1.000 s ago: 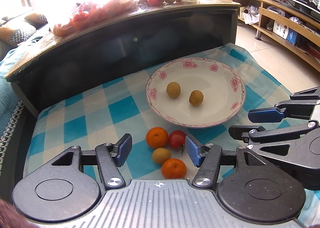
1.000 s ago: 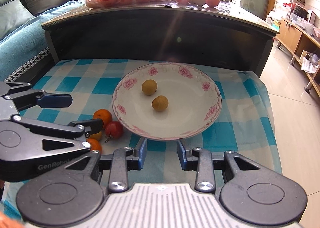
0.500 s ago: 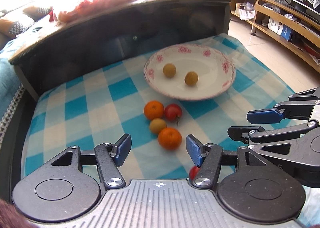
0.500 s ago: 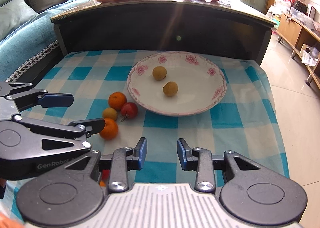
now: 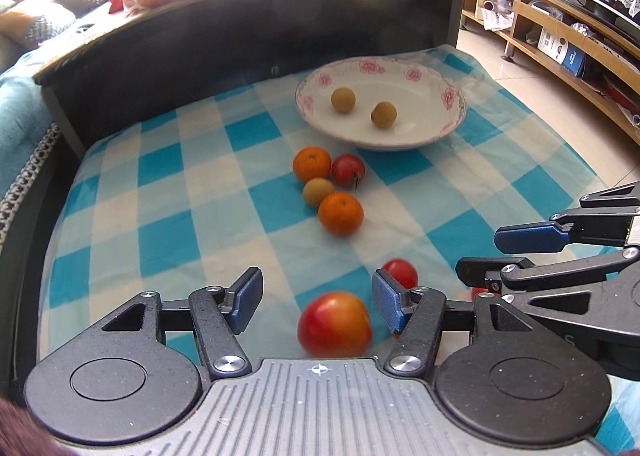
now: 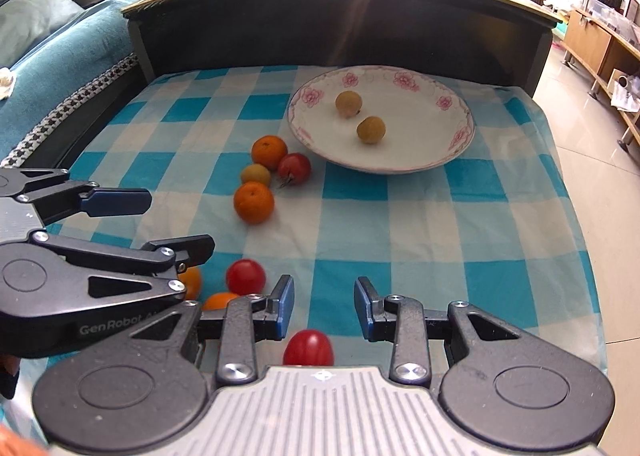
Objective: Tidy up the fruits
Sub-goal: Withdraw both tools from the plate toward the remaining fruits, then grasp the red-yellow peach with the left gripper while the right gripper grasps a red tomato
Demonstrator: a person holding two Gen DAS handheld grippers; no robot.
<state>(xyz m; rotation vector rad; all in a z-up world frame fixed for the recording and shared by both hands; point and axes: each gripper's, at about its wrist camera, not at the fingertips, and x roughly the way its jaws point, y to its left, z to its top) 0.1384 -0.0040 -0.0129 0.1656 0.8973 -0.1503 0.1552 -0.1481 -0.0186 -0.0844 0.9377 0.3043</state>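
A: The left gripper (image 5: 318, 298) has its fingers (image 5: 248, 296) parted and empty above a red-yellow apple (image 5: 334, 324); the right gripper (image 6: 324, 306) is narrower, also empty, with a tomato (image 6: 308, 348) below.

B: Round fruit on loose checked cloth (image 6: 420, 223) could roll off if nudged. Two longans (image 6: 371, 129) sit in the plate (image 6: 460, 135).
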